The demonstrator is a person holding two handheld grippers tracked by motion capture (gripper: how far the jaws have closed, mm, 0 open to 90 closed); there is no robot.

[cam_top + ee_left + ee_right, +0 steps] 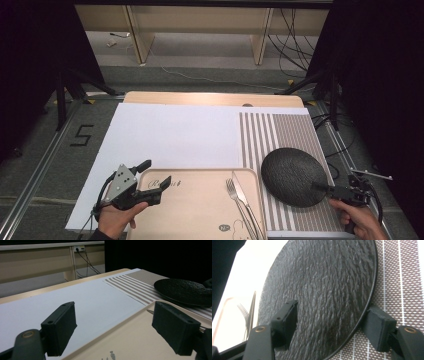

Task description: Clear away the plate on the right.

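High view, left claw: the left claw (155, 178) sits at the near left of the tabletop (215, 97), held by a hand (116, 218); its jaws stand wide apart astride the far left corner of the tray (200, 210), gripping nothing.
High view, right claw: the right claw (320, 189) comes in from the near right, at the near right rim of the plate (292, 176).
High view, plate: black, round, lying on the striped mat (280, 132) at the right, just beside the tray.
High view, tray: beige, at the near edge, partly on the white sheet (170, 135); a fork (237, 200) and knife (246, 202) lie side by side at its right end.
Left claw view: jaws wide open; one over the sheet (82, 300), one over the tray (130, 337), whose rim runs between them. The plate (185, 291) lies beyond on the mat (135, 282).
Right claw view: one jaw lies over the plate's (324, 285) textured face, the other outside its rim over the mat (402, 277). The rim runs between them; I cannot tell whether the pads press on it. The fork (243, 311) shows at the left.
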